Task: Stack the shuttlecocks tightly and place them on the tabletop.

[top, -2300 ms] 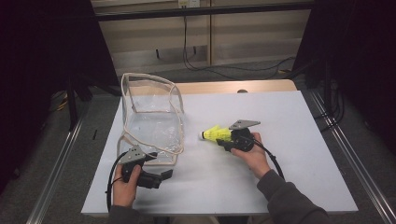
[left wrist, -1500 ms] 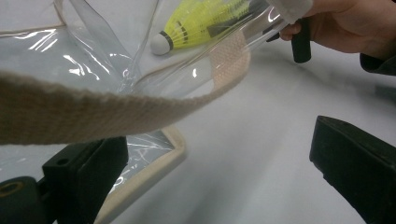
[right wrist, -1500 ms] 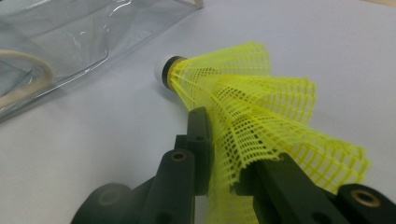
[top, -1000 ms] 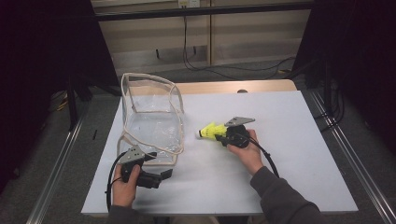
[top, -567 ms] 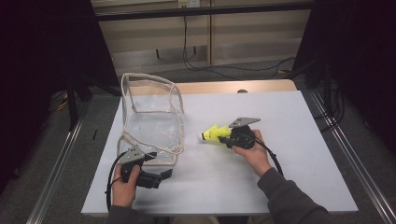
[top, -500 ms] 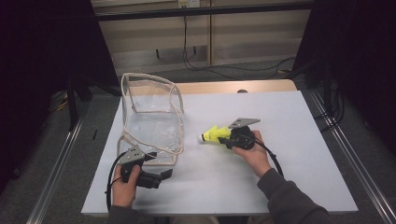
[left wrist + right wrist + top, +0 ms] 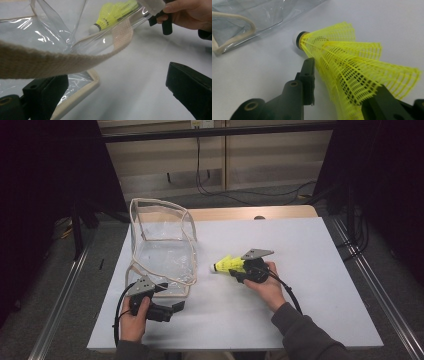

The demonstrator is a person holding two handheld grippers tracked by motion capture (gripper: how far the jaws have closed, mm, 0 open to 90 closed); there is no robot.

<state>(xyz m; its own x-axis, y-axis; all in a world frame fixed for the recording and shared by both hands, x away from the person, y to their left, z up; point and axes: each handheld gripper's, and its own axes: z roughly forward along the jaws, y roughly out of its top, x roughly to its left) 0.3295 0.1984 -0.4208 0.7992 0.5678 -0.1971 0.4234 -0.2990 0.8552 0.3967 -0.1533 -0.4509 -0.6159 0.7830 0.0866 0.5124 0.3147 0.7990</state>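
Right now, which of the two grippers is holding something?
The right gripper: its jaws pinch the skirt of the yellow shuttlecock. The left gripper is open, beside the clear bag.

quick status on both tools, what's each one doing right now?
Left tool: open, holding nothing, one jaw beside the clear bag's beige edge.
Right tool: closed on the yellow shuttlecock by its mesh skirt, cork end towards the bag.

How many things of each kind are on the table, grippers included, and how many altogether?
Shuttlecock: 1, yellow, held in the right gripper
Clear bag: 1, with beige trim
Grippers: 2, counting the left gripper
Total: 4
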